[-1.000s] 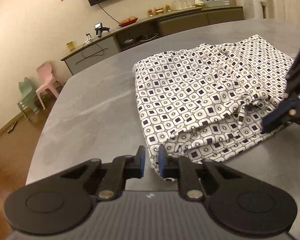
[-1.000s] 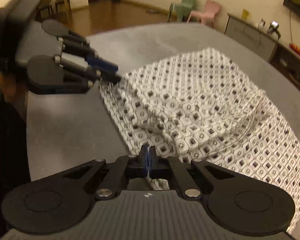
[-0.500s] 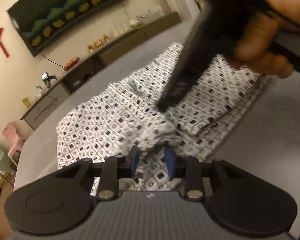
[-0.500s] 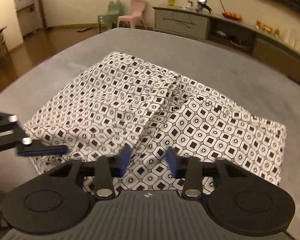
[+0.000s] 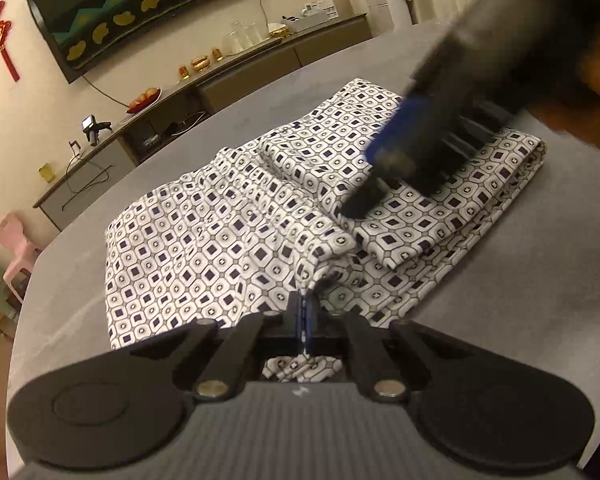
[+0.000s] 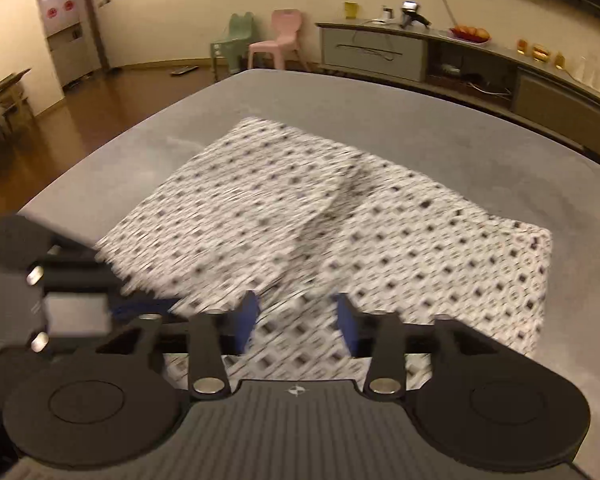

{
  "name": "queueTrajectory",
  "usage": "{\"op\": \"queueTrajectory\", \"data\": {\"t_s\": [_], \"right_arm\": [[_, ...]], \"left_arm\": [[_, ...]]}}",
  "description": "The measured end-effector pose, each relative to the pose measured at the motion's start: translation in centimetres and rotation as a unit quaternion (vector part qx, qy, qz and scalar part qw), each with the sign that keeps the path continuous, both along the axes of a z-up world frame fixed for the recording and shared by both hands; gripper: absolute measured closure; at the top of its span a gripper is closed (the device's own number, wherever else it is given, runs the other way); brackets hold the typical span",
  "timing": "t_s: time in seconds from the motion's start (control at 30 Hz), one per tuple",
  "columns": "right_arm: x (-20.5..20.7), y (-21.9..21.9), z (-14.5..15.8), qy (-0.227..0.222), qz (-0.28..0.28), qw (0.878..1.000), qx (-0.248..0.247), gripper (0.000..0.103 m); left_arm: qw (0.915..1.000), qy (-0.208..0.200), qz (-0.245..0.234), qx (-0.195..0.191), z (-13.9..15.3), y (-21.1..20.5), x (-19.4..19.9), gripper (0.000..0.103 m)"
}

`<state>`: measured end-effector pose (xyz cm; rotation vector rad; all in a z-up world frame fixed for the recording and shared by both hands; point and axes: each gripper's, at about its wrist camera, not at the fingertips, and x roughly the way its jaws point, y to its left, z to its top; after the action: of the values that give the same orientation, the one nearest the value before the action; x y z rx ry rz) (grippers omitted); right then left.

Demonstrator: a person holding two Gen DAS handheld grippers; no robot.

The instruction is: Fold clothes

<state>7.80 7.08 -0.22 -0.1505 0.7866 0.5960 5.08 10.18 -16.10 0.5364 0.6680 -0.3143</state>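
A white garment with a dark square-and-hexagon print [image 5: 228,240] lies partly folded on the grey table [image 5: 520,280]. My left gripper [image 5: 303,316] is shut on a pinched fold of the garment at its near edge. In the left wrist view the right gripper [image 5: 384,176] hovers over the garment's right half, blurred. In the right wrist view the garment [image 6: 300,216] is blurred by motion, my right gripper [image 6: 296,320] is open and empty just above its near edge, and the left gripper [image 6: 112,304] shows at the left.
A long sideboard [image 6: 420,56] with fruit and small items runs along the wall under a dark wall panel [image 5: 140,12]. A pink chair [image 6: 278,40] and a green chair [image 6: 232,44] stand on the wooden floor beyond the table's far edge.
My left gripper has closed on a fold of the garment. My right gripper has opened wider and shifted over the cloth; one second ago it was shut on the garment's edge.
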Motion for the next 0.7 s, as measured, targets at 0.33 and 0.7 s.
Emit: {"op": "queueTrajectory", "data": {"t_s": [0.33, 0.7], "right_arm": [[-4.3, 2.1, -1.9, -0.09, 0.035, 0.986, -0.134, 0.097], [-4.5, -1.6, -1.1, -0.068, 0.094, 0.988, -0.098, 0.095]], "left_arm": [[0.9995, 0.012, 0.027, -0.006, 0.1, 0.4, 0.3, 0.101], [0.9948, -0.061, -0.045, 0.068, 0.5, -4.1, -1.4, 0.08]]}}
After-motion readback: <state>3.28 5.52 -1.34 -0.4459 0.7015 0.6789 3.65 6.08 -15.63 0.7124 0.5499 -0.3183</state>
